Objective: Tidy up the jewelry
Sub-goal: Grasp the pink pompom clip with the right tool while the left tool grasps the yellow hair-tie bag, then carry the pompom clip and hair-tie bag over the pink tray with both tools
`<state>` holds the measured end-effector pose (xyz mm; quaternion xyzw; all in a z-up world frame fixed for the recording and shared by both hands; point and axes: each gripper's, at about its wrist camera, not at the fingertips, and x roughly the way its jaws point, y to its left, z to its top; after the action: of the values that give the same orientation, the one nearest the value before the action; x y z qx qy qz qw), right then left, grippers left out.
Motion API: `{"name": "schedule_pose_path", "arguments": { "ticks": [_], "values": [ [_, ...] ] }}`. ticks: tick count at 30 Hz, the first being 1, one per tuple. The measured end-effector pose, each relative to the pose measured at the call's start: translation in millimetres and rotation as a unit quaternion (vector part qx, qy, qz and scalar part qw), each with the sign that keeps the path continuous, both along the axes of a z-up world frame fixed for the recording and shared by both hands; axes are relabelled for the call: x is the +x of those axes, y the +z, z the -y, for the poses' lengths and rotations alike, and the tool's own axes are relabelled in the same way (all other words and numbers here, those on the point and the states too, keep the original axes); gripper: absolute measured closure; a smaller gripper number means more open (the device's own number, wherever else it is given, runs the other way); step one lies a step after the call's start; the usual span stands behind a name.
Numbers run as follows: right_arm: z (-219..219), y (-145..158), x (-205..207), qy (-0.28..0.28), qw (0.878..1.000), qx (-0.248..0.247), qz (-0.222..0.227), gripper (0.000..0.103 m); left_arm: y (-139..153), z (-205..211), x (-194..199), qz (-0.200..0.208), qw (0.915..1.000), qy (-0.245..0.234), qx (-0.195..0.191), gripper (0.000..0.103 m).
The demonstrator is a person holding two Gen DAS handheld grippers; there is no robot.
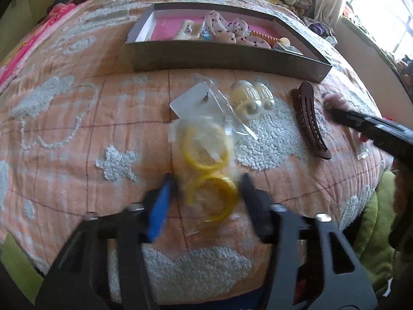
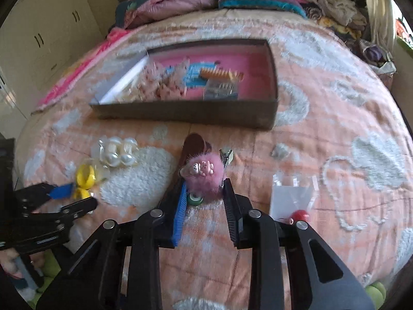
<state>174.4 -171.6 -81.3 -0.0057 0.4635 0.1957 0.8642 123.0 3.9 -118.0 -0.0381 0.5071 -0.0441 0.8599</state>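
A clear bag of yellow bangles (image 1: 204, 149) lies on the peach quilt (image 1: 77, 129), and my left gripper (image 1: 209, 180) is shut on its near end, pads pressed against both sides. In the right wrist view that gripper (image 2: 77, 196) shows at the left with the yellow bangles (image 2: 84, 177) in it. My right gripper (image 2: 205, 193) is shut on a pink fluffy hair clip (image 2: 204, 175) with a small charm on top. A green bead (image 2: 195, 199) sits under the clip. Behind both stands the pink-lined box (image 1: 227, 59) with several hair accessories inside.
A brown claw clip (image 1: 309, 118), pearl clips (image 1: 251, 98) and a bagged white earring card (image 1: 196, 100) lie before the box. A bag with a white card and red bead (image 2: 291, 196) lies right of my right gripper. Folded clothes (image 2: 180, 0) are piled at the bed's far end.
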Motion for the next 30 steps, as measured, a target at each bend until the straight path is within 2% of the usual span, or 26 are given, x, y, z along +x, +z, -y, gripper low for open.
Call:
{"name": "schedule_pose_path", "arguments": {
  "ticks": [6,17,30],
  "values": [
    [12.3,30.5,-12.4,-0.011,0.999,0.020,0.035,0.077,9.8,-7.1,-5.2,0.007,1.0000,0.004,-0.002,0.072],
    [29.1,66.7,-31.4,-0.027,0.995,0.051,0.076,0.077,57.4,-18.4,-6.7,0.058,0.9982,0.014,-0.012,0.072],
    [45.1,116.6,-40.6,-0.032,0.988,0.061,0.138,0.077,97.7,-24.4,20.1,0.093,0.9951,0.021,-0.025,0.072]
  ]
}}
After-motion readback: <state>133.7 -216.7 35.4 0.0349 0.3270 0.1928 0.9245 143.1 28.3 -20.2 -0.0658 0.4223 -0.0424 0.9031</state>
